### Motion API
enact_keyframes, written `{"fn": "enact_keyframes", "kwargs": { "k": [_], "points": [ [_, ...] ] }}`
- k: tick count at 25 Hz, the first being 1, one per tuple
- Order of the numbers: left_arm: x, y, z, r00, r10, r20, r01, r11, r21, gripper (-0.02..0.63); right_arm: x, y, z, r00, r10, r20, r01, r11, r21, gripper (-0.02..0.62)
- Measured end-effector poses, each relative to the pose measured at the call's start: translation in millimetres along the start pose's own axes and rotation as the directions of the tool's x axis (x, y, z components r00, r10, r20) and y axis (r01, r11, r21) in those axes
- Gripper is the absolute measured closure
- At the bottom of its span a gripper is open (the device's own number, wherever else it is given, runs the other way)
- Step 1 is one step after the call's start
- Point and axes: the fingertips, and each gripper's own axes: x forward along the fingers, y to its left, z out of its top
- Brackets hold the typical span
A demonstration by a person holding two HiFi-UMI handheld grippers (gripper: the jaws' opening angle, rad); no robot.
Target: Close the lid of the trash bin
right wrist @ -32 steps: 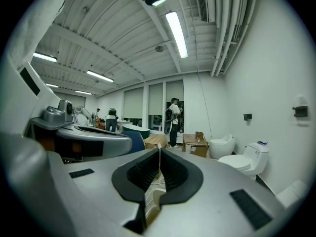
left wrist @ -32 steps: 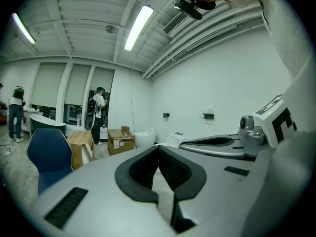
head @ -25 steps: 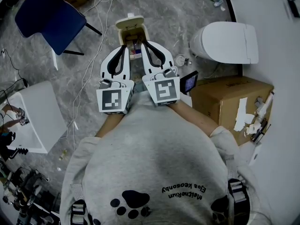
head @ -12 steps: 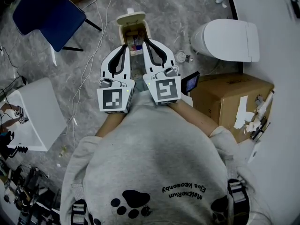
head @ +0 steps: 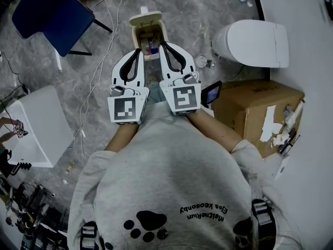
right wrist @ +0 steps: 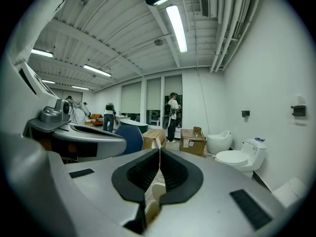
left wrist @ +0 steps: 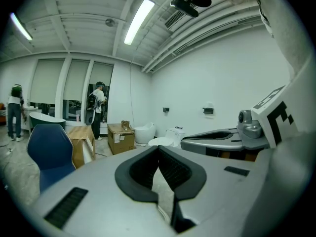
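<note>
The cream trash bin [head: 149,40] stands on the grey floor at the top middle of the head view. Its lid [head: 145,19] is swung open at the far side, and rubbish shows inside. My left gripper [head: 137,51] and right gripper [head: 161,45] are held side by side, and their tips appear over the bin's near rim. Both are shut with nothing between the pads. In the left gripper view the left gripper [left wrist: 158,147] has its jaws meeting at the tip. The right gripper [right wrist: 159,150] looks the same in the right gripper view, and a cream shape, probably the bin [right wrist: 157,190], shows through the gap behind its jaws.
A blue chair [head: 49,14] stands at the upper left and a white toilet [head: 255,43] at the upper right. A cardboard box [head: 257,113] sits at the right and a white tub [head: 39,126] at the left. Cables [head: 99,61] trail across the floor. People stand far off by the windows [right wrist: 173,115].
</note>
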Motion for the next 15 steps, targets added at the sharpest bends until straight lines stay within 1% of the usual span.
{"fn": "enact_keyframes", "kwargs": {
  "k": [3, 8, 11, 15],
  "points": [
    [0, 1, -4, 1.000, -0.006, 0.005, 0.006, 1.000, 0.016, 0.586, 0, 2, -5, 1.000, 0.004, -0.009, -0.004, 1.000, -0.004, 0.561],
    [4, 5, -2, 0.999, 0.000, 0.053, 0.000, 1.000, -0.002, 0.586, 0, 1, -14, 1.000, -0.001, -0.025, 0.001, 1.000, 0.002, 0.561],
    [3, 6, -12, 1.000, -0.007, 0.001, 0.007, 1.000, 0.030, 0.586, -1, 1, -21, 0.998, -0.002, -0.066, 0.003, 1.000, 0.011, 0.561],
    [8, 4, -15, 1.000, 0.003, 0.027, -0.004, 1.000, 0.016, 0.586, -3, -7, -28, 0.996, -0.006, -0.089, 0.007, 1.000, 0.014, 0.561]
  ]
}}
